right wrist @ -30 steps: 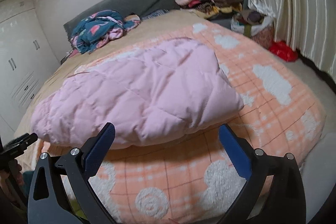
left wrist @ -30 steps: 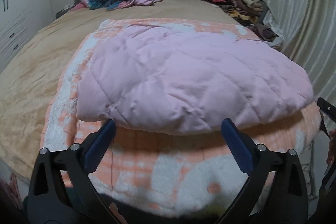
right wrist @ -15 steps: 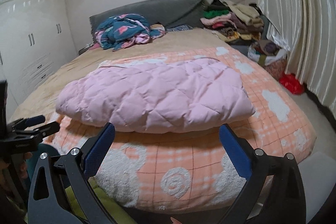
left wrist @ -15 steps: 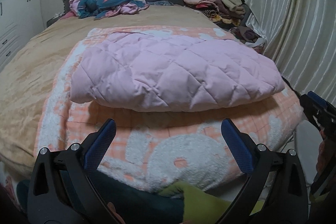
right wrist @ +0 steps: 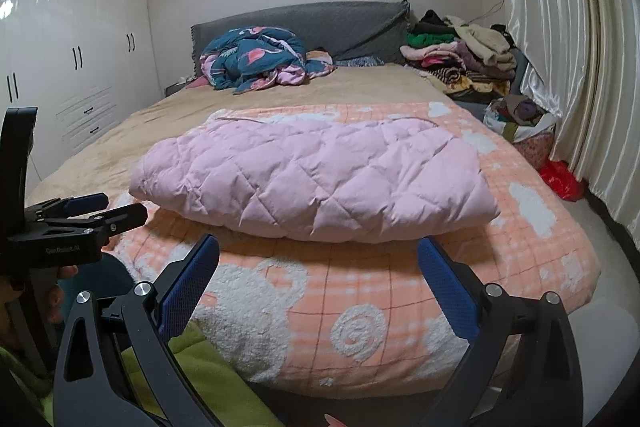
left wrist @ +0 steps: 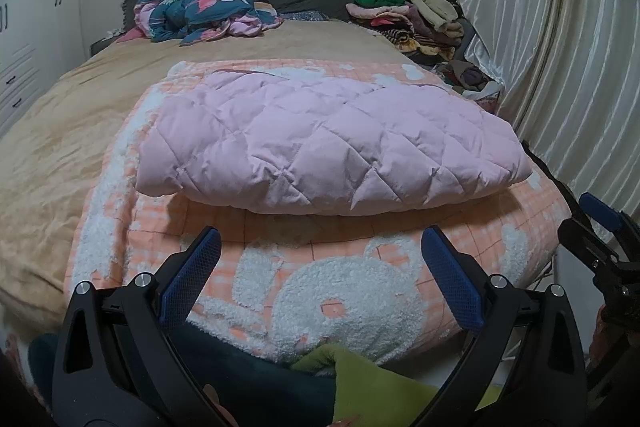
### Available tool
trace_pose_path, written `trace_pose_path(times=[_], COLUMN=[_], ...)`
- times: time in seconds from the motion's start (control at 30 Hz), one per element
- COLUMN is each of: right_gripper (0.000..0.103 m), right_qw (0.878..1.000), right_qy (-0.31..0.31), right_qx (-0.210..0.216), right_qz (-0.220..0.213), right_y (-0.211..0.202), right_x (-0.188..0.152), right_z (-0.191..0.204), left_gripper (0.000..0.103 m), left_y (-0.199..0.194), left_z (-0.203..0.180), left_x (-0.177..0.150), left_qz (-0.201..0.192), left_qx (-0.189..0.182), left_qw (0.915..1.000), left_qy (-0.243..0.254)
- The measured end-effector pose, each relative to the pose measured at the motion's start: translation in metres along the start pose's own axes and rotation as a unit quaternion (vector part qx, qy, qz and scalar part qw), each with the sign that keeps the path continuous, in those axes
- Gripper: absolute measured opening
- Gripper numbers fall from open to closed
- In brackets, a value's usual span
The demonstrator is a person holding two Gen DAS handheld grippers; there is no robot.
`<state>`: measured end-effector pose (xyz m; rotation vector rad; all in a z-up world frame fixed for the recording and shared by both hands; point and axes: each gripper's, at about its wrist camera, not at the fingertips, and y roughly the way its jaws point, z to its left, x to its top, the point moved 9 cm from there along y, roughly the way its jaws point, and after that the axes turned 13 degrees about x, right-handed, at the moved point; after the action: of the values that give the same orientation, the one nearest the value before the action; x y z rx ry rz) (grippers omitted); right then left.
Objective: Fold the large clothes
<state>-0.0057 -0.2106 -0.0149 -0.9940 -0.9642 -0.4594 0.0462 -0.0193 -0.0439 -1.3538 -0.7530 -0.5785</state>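
Note:
A pink quilted garment (left wrist: 328,143) lies folded into a thick rectangle on an orange and white fleece blanket (left wrist: 352,291) at the foot of the bed; it also shows in the right wrist view (right wrist: 316,179). My left gripper (left wrist: 320,255) is open and empty, held back from the bed's near edge, short of the garment. My right gripper (right wrist: 318,261) is open and empty, also back from the edge. The right gripper shows at the right edge of the left wrist view (left wrist: 600,227). The left gripper shows at the left edge of the right wrist view (right wrist: 86,217).
A crumpled teal and pink bundle (right wrist: 256,61) lies by the grey headboard (right wrist: 344,23). A heap of clothes (right wrist: 460,55) sits at the far right corner. Curtains (right wrist: 560,39) hang on the right, white wardrobes (right wrist: 64,75) stand on the left. A red bag (right wrist: 560,179) lies on the floor.
Both grippers have pulled back and away from the pink garment, which now lies farther off and untouched on the blanket. Both stayed open.

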Motion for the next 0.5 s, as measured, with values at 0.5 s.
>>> trace_pose_path(times=[0.5], right_gripper=[0.099], right_qw=[1.000], right_qy=[-0.005], right_qx=[0.006], right_qz=[0.000], right_y=[0.0032], right_x=[-0.0016], right_z=[0.0089], left_gripper=[0.094], left_y=[0.0001], left_z=[0.0056], left_x=[-0.0018], left_qz=[0.000], left_qx=[0.010], left_qw=[0.9999], left_qy=[-0.002])
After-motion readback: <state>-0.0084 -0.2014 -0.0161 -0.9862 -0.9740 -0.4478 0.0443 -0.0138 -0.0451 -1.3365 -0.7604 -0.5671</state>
